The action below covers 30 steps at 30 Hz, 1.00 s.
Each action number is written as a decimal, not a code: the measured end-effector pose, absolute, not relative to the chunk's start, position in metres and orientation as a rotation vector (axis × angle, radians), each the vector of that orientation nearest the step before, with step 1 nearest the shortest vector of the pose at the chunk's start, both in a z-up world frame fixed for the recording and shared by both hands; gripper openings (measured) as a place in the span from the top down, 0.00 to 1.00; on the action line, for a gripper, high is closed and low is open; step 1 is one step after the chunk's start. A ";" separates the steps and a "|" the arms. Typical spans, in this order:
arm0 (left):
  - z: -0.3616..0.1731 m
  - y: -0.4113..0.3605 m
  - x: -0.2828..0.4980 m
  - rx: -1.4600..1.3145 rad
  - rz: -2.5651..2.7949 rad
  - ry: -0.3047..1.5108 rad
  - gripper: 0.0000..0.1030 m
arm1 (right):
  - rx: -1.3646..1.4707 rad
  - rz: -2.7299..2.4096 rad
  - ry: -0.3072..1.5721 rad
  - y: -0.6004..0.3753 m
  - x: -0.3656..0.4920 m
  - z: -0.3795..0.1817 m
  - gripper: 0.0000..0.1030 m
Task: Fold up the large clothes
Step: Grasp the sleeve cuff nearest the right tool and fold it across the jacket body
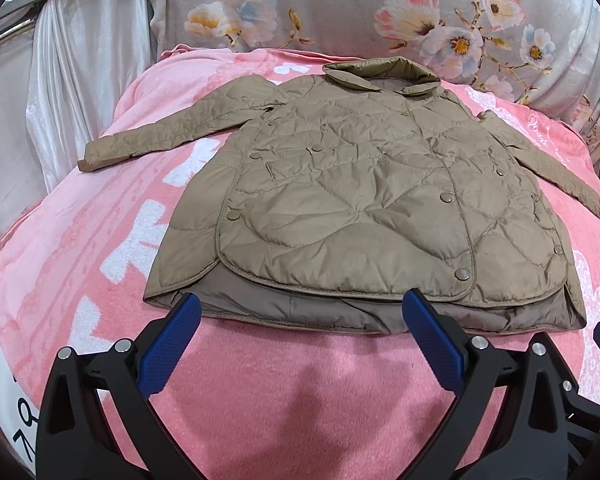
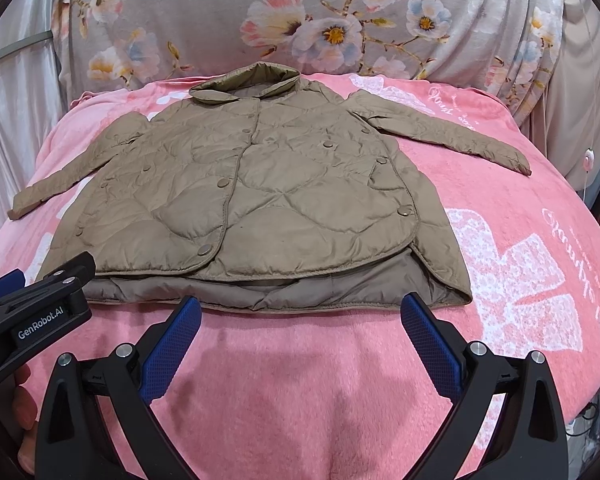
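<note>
"GenRobot.AI" — white label on left hand-held gripper (image 2: 4,280), blanket (image 2: 520,200) script unreadable

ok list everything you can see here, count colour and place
jacket: one, tan quilted, flat on the blanket, collar away from the cameras, sleeves spread
blanket: one, pink with white print, under the jacket
floral cloth: one, grey with pink and blue flowers, behind the blanket
curtain: one, white, far left
left tool: one, black with blue pads, open, near the hem
right tool: one, black with blue pads, open, near the hem
</note>
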<state>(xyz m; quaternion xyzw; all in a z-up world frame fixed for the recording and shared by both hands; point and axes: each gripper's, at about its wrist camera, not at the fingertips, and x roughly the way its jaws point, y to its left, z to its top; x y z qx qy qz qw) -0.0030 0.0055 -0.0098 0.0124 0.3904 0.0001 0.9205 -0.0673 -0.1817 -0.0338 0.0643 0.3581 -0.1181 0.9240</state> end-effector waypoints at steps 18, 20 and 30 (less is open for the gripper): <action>-0.001 0.023 0.039 -0.005 0.024 0.741 0.05 | 0.416 -0.312 0.704 -0.340 -0.012 -0.035 0.05; 0.002 0.030 0.050 -0.025 0.038 0.726 0.05 | 0.455 -0.359 0.684 -0.378 0.001 -0.033 0.05; 0.006 0.058 0.111 -0.043 0.149 0.737 0.04 | 0.700 -0.579 0.594 -0.574 0.074 -0.049 0.05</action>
